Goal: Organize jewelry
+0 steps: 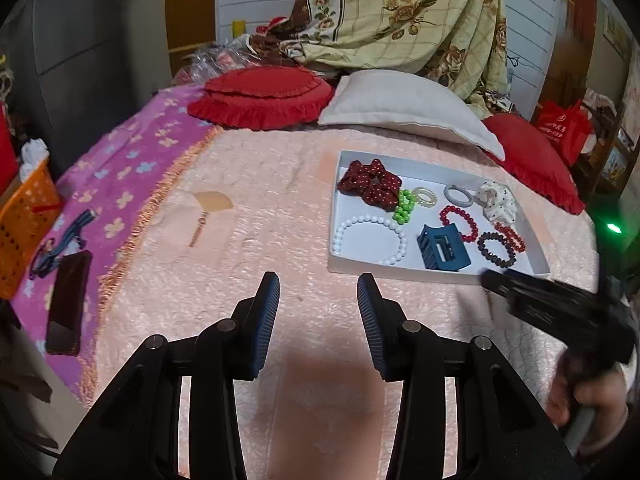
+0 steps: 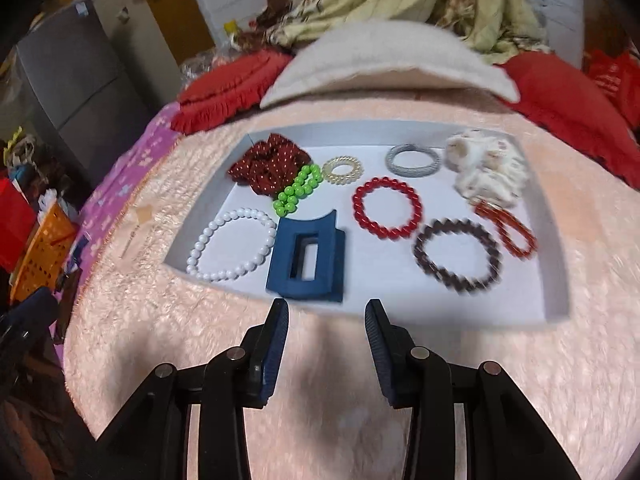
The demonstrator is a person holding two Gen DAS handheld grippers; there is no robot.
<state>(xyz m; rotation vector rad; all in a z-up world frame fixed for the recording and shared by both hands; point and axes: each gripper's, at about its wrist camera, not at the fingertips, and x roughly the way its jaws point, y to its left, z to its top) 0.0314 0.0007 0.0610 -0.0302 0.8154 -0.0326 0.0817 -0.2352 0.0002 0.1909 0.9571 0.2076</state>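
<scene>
1. Both tools are standing part-open with nothing between the jaws. In the left wrist view the left tool (image 1: 318, 292) is hovering over bare pink bedspread (image 1: 248, 264), short of the near-left corner of the white tray (image 1: 400, 270), so it is probably waiting its turn rather than reaching.
2. Also in that view, the tray is lying toward the right side of the bed, just in front of the white pillow (image 1: 408, 108), keeping the jewelry gathered in one place. The right tool (image 1: 532, 300) is showing as a dark blur at the tray's near-right corner, with a hand (image 1: 588, 400) gripping its handle.
3. Off the tray, a fan-shaped trinket (image 1: 210, 206) is lying alone near the middle of the bed; it may still need collecting. A phone (image 1: 68, 304) is resting on the purple blanket (image 1: 132, 168) at the bed's left edge.
4. In the right wrist view the right tool (image 2: 326, 314) is pointing at the tray's near edge, its jaws empty and lined up just short of the blue hair claw (image 2: 306, 258), the likeliest next pick.
5. Inside the tray, the white bead bracelet (image 2: 232, 246) is sitting at the near-left corner, the maroon scrunchie (image 2: 270, 162) at the far-left, the red bead bracelet (image 2: 387, 212) in the middle, the dark bead bracelet (image 2: 458, 256) toward the near-right, and the cream scrunchie (image 2: 486, 168) at the far-right. All are lying loose and unsorted.
</scene>
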